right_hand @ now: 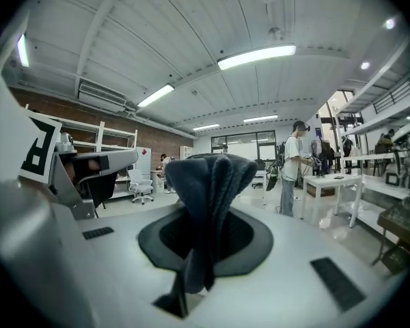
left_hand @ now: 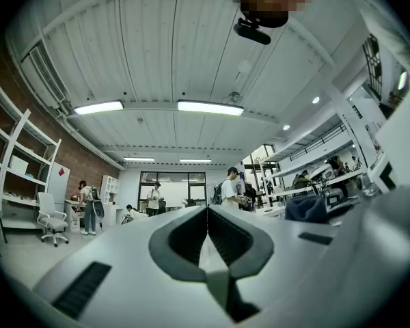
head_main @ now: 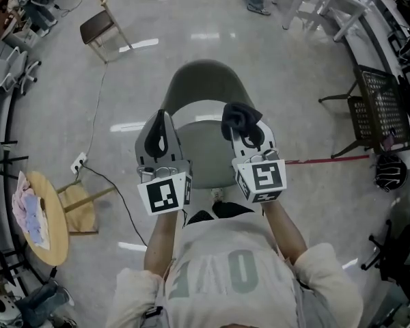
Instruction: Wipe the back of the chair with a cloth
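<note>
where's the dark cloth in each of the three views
Head view: the cloth bunches at the tip of the right gripper, over the chair.
Left gripper view: it shows small and dark at the right, mid-height.
Right gripper view: dead centre, clamped between the jaws.
Shared landmark: the right gripper that holds it.

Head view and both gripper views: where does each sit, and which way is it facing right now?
Head view: on the person's head, looking steeply down on the chair; shows forearms, left gripper, right gripper and cloth.
Left gripper view: rides that gripper, tilted up at the ceiling; its jaws are together, empty.
Right gripper view: rides that gripper, also tilted up; its jaws grip the cloth.
Shared: the cloth shows in all three views.
</note>
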Tool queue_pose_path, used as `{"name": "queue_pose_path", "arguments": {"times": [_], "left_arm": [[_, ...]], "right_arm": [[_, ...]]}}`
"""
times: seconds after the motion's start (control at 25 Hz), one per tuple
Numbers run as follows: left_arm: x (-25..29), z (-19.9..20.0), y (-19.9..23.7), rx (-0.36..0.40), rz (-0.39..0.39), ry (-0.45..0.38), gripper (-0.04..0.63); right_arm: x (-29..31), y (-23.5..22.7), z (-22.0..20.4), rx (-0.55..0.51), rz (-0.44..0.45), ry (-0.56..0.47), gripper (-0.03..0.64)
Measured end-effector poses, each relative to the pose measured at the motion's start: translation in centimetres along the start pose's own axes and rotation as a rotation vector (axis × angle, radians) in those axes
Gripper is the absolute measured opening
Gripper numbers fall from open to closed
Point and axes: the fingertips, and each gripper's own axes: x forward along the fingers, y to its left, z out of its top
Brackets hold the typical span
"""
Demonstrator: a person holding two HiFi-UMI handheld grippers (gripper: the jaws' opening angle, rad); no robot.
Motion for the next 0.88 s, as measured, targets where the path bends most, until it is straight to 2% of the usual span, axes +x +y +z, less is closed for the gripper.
{"name": "queue_pose_path", "arguments": {"times": [0.36, 0.88], "left_arm": [[3.2, 0.0, 0.2, 0.002, -0.016, 0.004, 0.015], [4.9, 1.3, -1.2, -0.019, -0.097, -0.047, 0.015]], "right_arm": [[2.3, -0.9, -0.3, 0.047, -0.009, 0.013, 0.058], [2.5, -1.6, 3.1, 0.019, -0.077, -0.090, 0.058]]}}
